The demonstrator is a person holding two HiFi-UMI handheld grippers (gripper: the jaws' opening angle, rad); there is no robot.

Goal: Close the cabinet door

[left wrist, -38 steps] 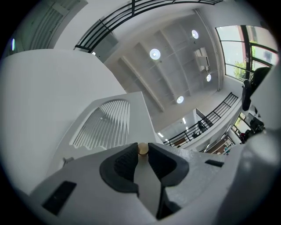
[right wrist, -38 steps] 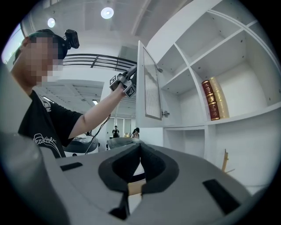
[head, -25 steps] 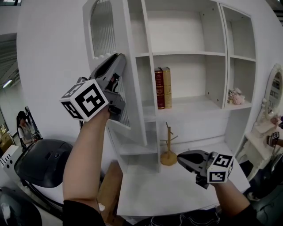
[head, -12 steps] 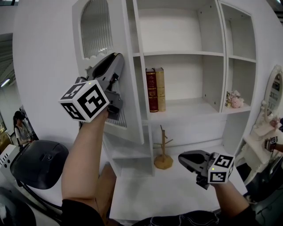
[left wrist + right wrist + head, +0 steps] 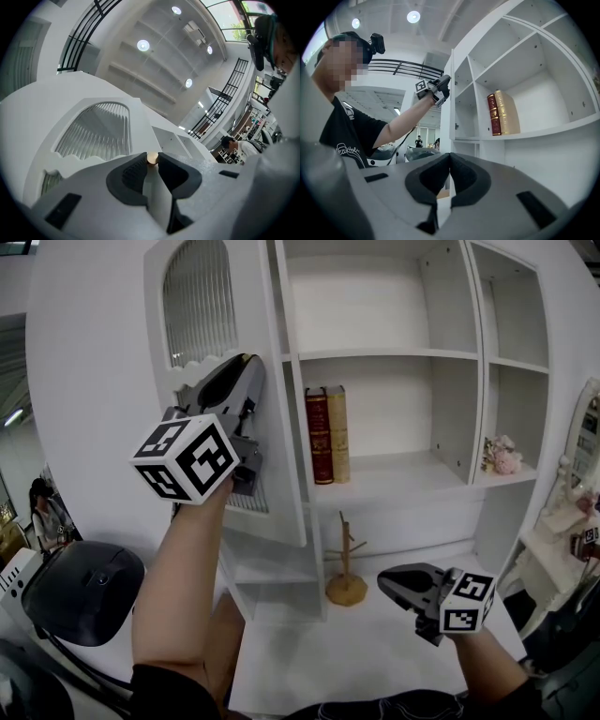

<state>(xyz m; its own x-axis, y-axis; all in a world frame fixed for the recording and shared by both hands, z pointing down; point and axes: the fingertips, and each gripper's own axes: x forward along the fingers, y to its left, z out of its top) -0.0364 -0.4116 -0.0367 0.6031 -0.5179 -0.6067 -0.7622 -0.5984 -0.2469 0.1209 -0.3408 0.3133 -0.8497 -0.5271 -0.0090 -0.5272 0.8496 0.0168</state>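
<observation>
Task's thing: the cabinet door [image 5: 202,310], with a ribbed arched pane, stood open at the upper left of the head view, angled out from the white cabinet [image 5: 394,354].
Left gripper [image 5: 244,364]: raised against the door's near stile, pointing up. In the left gripper view its jaws were closed part-way onto a small tan knob [image 5: 152,158] pinched at their tips.
Right gripper [image 5: 384,577]: low at the lower right, over the worktop [image 5: 356,643], well apart from the door. Its jaws were together with nothing between them.
Inside the cabinet: two books [image 5: 326,434] stood upright on the middle shelf, set back behind the front edge. A wooden stand [image 5: 347,563] stood on the worktop below.
Step in hand: judged as swinging the door shut by the knob, with a good part of the swing left.
Doing it well: the pinch should stay steady, since the knob is small and round and could slip out of the tips. The push should follow the door's arc about its hinge, not a straight line, with the wrist turning along with the door.
Near the end: slowing before the frame would avoid a slam or bounce.
Risk: the left jaws could catch between door and frame, so the right gripper was best left where it hung.
</observation>
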